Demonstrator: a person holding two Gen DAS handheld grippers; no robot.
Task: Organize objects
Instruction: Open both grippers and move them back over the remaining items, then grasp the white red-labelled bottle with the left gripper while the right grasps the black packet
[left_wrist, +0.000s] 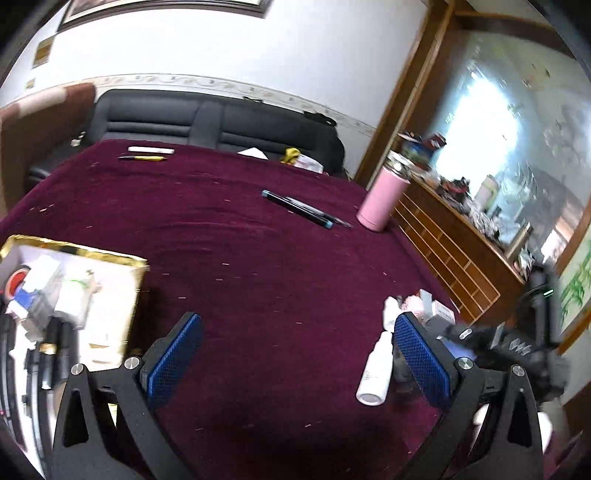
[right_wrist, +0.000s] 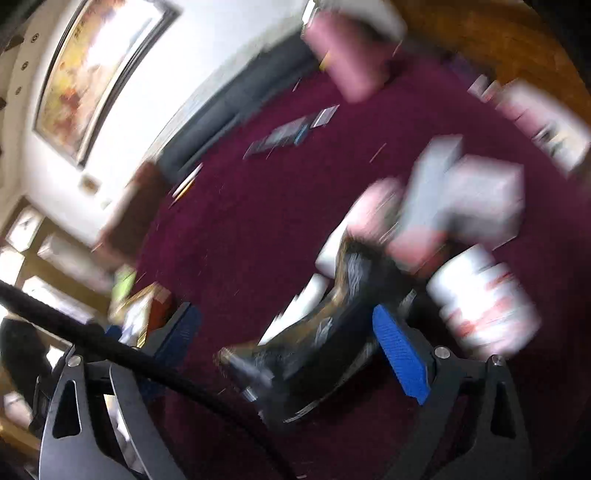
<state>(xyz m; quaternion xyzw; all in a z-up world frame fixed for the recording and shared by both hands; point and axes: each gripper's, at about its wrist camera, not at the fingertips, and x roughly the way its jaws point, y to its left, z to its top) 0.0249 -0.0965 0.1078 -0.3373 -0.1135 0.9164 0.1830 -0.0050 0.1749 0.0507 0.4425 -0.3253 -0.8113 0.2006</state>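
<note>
My left gripper (left_wrist: 297, 354) is open and empty over the maroon tablecloth (left_wrist: 258, 266). A gold-rimmed white box (left_wrist: 110, 291) with several items stands to its left. A white bottle (left_wrist: 375, 369) lies beside its right finger, next to a heap of small packets (left_wrist: 424, 306). My right gripper (right_wrist: 288, 343) is open; the view is blurred by motion. A dark shiny packet (right_wrist: 317, 339) lies between its fingers, touching neither that I can tell. White and pink boxes (right_wrist: 465, 199) and a white jar (right_wrist: 484, 299) lie beyond.
A pink tumbler (left_wrist: 382, 197) stands at the table's right edge. Dark pens (left_wrist: 303, 208) lie mid-table; a white stick and a yellow pen (left_wrist: 147, 154) lie at the far side. A black sofa (left_wrist: 207, 118) is behind, a wooden cabinet (left_wrist: 450, 251) to the right.
</note>
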